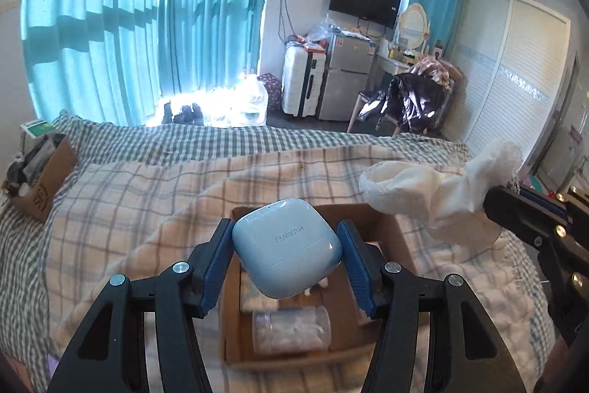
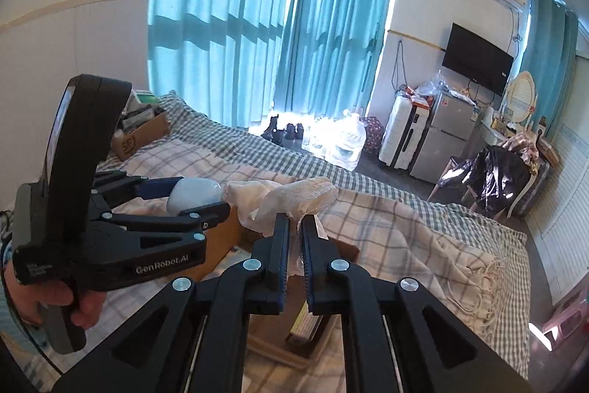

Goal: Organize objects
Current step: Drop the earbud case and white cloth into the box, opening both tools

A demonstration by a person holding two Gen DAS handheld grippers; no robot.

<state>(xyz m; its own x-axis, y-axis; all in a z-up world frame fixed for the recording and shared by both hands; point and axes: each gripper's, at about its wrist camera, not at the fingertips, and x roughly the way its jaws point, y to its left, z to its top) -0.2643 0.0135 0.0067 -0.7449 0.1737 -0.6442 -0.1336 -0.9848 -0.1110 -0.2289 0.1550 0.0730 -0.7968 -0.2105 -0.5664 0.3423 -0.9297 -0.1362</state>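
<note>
My left gripper (image 1: 285,231) is shut on a pale blue earbud case (image 1: 285,247), held in the air above an open cardboard box (image 1: 390,231) on the bed. In the box lie a clear plastic jar (image 1: 291,328) of white bits and some flat packets. My right gripper (image 2: 293,220) is shut on a white lacy sock (image 2: 294,196), which sticks out past its fingertips. In the left wrist view the same sock (image 1: 423,190) hangs at the right from the right gripper (image 1: 489,205). The right wrist view shows the left gripper (image 2: 210,196) with the case (image 2: 193,196) at the left, a hand on its handle.
A plaid blanket (image 1: 129,209) covers the bed. A second cardboard box (image 1: 40,179) full of items stands at the bed's far left corner. Beyond the bed are water jugs (image 1: 250,102), a white suitcase (image 1: 300,83), a small fridge (image 1: 344,80) and a chair draped with clothes (image 1: 412,98).
</note>
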